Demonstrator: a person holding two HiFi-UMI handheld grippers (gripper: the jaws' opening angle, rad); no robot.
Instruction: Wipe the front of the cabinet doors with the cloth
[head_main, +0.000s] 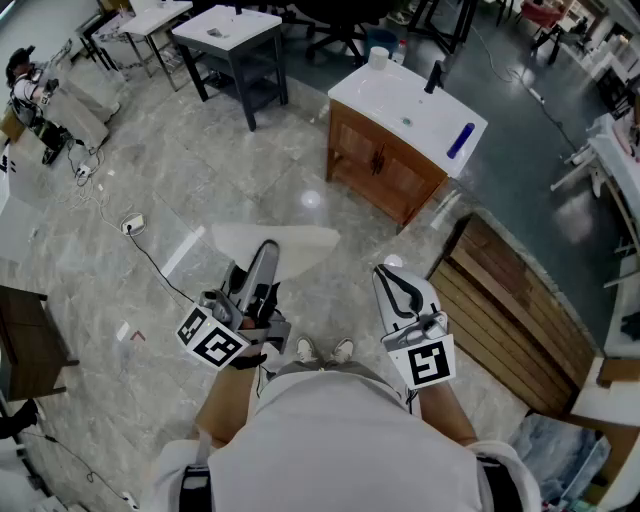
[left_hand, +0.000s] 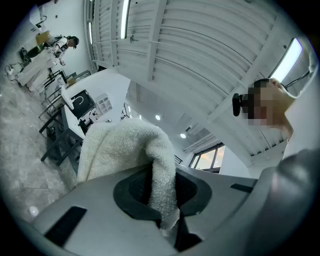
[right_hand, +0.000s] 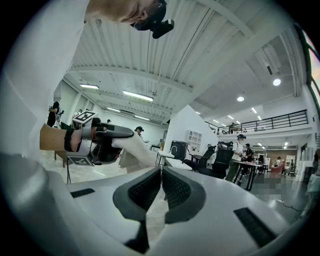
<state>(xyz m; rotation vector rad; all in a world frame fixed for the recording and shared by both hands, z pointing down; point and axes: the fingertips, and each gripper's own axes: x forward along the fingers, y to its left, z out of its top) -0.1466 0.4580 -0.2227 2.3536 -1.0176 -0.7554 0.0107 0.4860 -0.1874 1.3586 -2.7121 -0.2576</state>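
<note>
Marble floor (head_main: 200, 170), cloth (left_hand: 125, 145) clamped in left tool (left_hand: 161, 200), right tool (right_hand: 161, 182) pressed together, cabinet (head_main: 385, 168) well apart

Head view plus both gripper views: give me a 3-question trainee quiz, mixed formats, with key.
1. True or false: the right gripper is shut with nothing between its jaws.
2. What is the left gripper clamped on? A) a sponge B) a white cloth C) a brush
3. Short answer: is the white cloth touching the wooden cabinet?

Key: 1 true. 2 B. 3 no, the cabinet stands ahead on the floor, apart from both grippers.
</note>
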